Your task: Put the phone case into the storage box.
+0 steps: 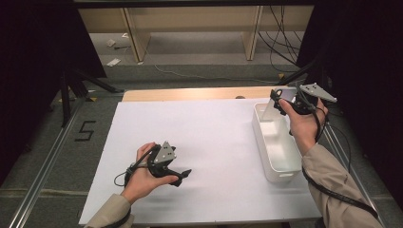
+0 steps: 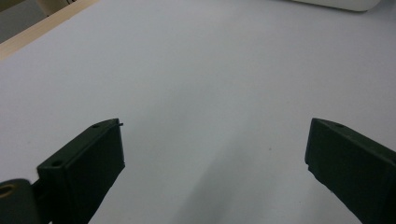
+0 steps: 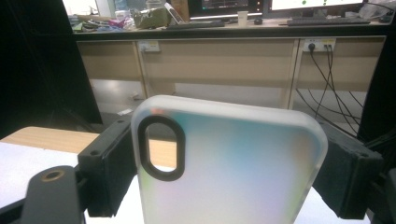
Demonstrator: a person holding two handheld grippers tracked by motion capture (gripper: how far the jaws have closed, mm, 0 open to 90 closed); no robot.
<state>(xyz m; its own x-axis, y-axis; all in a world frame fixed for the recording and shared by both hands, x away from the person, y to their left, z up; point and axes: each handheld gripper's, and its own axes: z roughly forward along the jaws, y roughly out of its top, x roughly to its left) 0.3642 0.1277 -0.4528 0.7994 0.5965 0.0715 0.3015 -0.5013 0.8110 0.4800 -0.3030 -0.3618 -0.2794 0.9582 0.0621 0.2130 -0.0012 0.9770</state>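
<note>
Right gripper view showed my right gripper with its two black jaws pressed against the long edges of a frosted phone case, pinching it across its width, camera cutout at the upper left. From the high view, that same right gripper held the case upright above the far end of the white bin, which sat along the right side of the white table sheet. I could not tell whether the case's lower edge touched the bin floor or hung just above it.

My left gripper had its jaws spread wide with nothing between them, and in the high view it rested low over the sheet, well apart from the bin.

My worry was the grip itself: a thin, flexible shell squeezed only at its edges could bow and pop out, or pivot between the pads if I tilted my wrist. Letting go too high, I judged, might let the case tip against the bin's rim and fall outside onto the sheet.
</note>
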